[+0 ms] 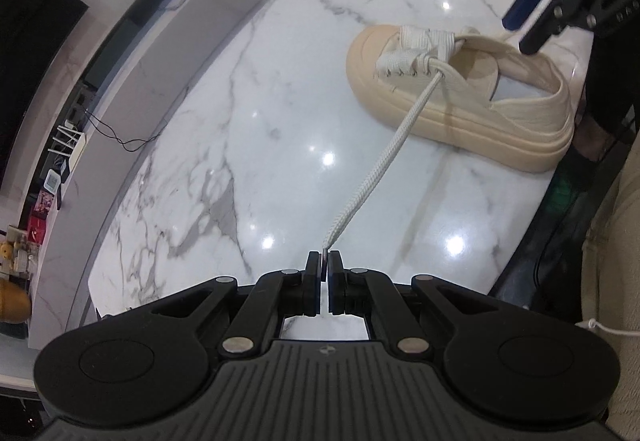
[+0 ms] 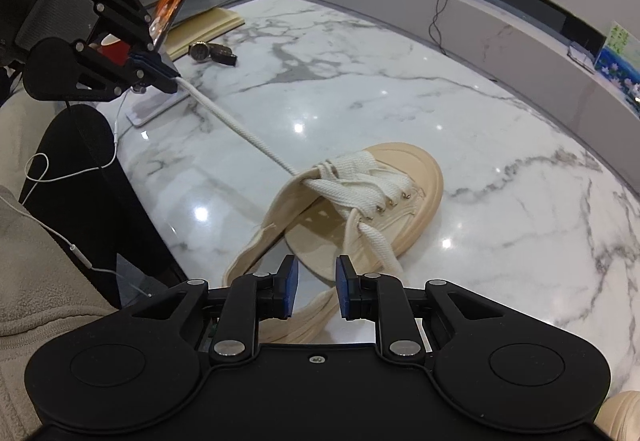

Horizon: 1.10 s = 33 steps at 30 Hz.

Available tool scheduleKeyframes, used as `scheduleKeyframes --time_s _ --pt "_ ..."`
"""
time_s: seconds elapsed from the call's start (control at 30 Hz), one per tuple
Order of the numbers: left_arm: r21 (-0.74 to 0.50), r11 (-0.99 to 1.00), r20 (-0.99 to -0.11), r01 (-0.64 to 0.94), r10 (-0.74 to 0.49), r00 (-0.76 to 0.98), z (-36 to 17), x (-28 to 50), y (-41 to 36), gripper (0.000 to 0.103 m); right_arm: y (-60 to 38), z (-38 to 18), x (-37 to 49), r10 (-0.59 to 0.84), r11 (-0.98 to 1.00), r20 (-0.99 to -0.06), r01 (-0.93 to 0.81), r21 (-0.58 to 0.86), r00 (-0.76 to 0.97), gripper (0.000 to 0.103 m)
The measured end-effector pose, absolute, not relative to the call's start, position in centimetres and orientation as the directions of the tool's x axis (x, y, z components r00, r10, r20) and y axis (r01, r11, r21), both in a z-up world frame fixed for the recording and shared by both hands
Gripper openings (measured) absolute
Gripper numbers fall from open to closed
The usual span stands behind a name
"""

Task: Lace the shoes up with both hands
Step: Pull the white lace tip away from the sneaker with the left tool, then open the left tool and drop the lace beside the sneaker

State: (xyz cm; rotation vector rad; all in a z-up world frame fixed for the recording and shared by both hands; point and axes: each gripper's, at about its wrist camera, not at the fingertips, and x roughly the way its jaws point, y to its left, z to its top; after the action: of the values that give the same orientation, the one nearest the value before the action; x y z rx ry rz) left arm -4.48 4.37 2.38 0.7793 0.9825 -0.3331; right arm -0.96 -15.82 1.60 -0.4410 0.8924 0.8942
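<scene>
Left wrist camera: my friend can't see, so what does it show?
The left gripper pinches the end of a white lace, pulled straight from a cream shoe on a marble table. The right gripper hovers open above the shoe.

A cream canvas platform sneaker [image 1: 460,97] sits upright on its thick ribbed sole, toe toward ten o'clock in the left wrist view and toward two o'clock in the right wrist view [image 2: 360,209]. Its wide, flat off-white shoelace [image 1: 384,161] crosses the lower brass eyelets, bunching near the tongue. One end runs taut and straight from the eyelets toward seven o'clock. The other end [image 2: 380,249] trails loose off the sneaker's side toward six o'clock in the right wrist view, possibly resting on the surface.
</scene>
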Motion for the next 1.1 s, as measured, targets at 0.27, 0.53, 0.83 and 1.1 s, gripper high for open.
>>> scheduleKeyframes --time_s 0.27,0.53,0.83,1.1 --pt "0.452 0.713 -0.819 0.535 0.093 0.567 3.1 -5.0 3.9 0.006 -15.7 2.0 -1.7 0.462 0.596 -0.820 -0.803 0.004 0.339 0.027" --pt "0.466 0.748 -0.796 0.473 0.120 0.594 3.8 -5.3 4.3 0.028 -15.6 1.5 -1.9 0.445 0.637 -0.821 -0.770 0.010 0.357 0.038" --pt "0.398 0.811 -0.778 0.429 0.050 0.627 4.5 -4.5 2.1 0.052 -16.7 1.3 -1.0 0.418 0.755 -0.802 -0.654 0.044 0.427 0.051" --pt "0.242 0.905 -0.783 0.350 -0.031 0.622 3.4 -3.8 -0.7 0.078 -19.6 0.7 -1.1 0.386 0.856 -0.790 -0.504 0.114 0.477 0.072"
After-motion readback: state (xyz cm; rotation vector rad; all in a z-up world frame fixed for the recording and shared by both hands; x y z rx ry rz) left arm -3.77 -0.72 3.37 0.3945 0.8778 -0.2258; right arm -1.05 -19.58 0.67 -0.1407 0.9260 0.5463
